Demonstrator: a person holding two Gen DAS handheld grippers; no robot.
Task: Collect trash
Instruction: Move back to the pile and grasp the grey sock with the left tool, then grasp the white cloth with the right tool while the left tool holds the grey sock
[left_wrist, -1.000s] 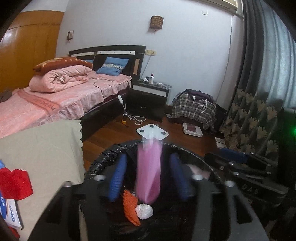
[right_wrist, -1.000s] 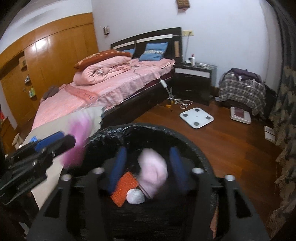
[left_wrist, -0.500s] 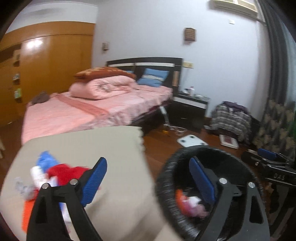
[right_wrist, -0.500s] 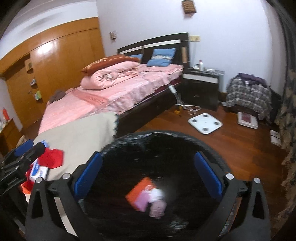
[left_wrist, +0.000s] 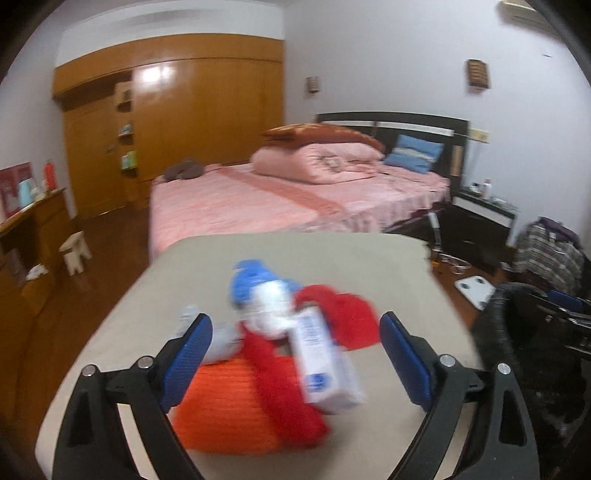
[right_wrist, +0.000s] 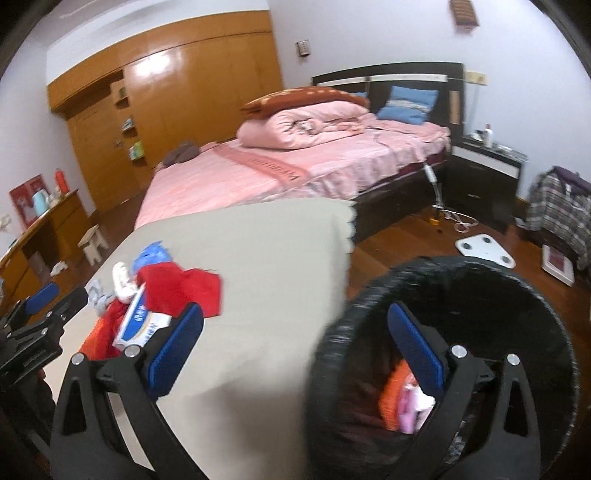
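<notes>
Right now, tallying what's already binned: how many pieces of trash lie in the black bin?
3 visible in the black bin: an orange piece, a pink piece, a white piece. More may be hidden.

Left gripper (left_wrist: 295, 332) tilts downward, blue pads spread wide, nothing gripped; right gripper (right_wrist: 295, 325) likewise gapes empty.

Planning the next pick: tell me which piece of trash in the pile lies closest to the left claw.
The orange ribbed piece: it lies at the pile's near edge, beside the left claw's left finger; the red cloth and blue wrapper sit farther back.
</notes>
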